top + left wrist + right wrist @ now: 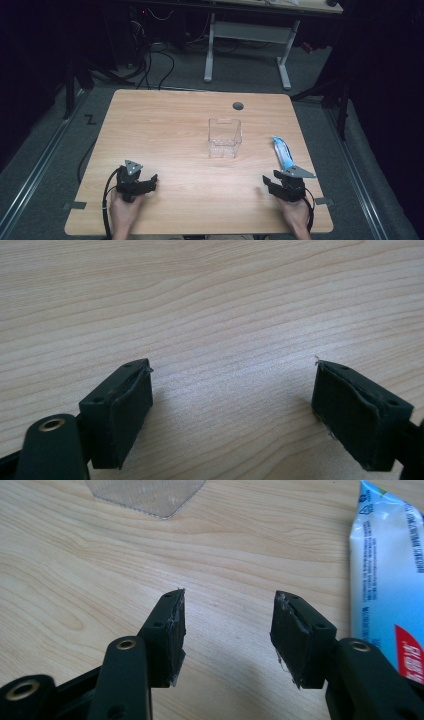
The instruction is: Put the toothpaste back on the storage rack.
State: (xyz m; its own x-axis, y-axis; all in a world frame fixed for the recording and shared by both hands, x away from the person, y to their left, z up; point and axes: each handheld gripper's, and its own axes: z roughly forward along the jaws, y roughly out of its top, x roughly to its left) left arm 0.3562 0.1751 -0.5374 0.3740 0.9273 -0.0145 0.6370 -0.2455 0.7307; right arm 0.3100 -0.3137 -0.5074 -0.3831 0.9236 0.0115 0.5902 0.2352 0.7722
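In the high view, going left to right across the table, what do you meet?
Left tool → clear plastic container → right tool → blue-and-white packet.

Table (165, 150): pale wood-grain laminate, smooth, satin sheen. Container (225, 137) at centre: clear rigid plastic, glossy. Packet (283, 152) at 3 o'clock: glossy blue-and-white plastic film. Right gripper (227, 630) and left gripper (232, 410): matt black plastic, with rough, frayed pads (175, 635).
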